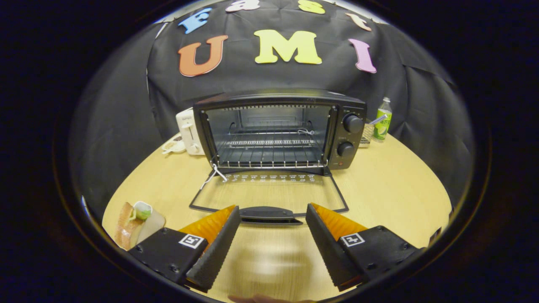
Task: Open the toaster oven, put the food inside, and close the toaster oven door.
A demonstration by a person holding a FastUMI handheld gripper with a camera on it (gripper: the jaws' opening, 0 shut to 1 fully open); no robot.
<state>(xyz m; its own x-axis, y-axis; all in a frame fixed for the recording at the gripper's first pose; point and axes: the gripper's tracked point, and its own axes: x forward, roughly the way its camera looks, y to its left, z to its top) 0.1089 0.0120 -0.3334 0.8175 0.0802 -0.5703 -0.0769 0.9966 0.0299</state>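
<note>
I see the toaster oven (280,128) standing at the far middle of the bench (391,189), its glass door (269,193) dropped flat toward me. Inside there is a wire rack (271,143) with nothing on it that I can make out. Two knobs (349,134) sit on its right panel; the marks beside them, and the white row of print on the door glass, are too small for me to read. The door handle (269,213) lies just ahead of my fingers (219,246), which are spread wide with nothing between them. The food (134,223), a sandwich-like piece with something green on top, lies on the bench left of the left finger, partly cut off. Behind the oven's left side stands a white toaster (189,130), half hidden. To its right stands a green-labelled bottle (382,120); its label is unreadable to me.
</note>
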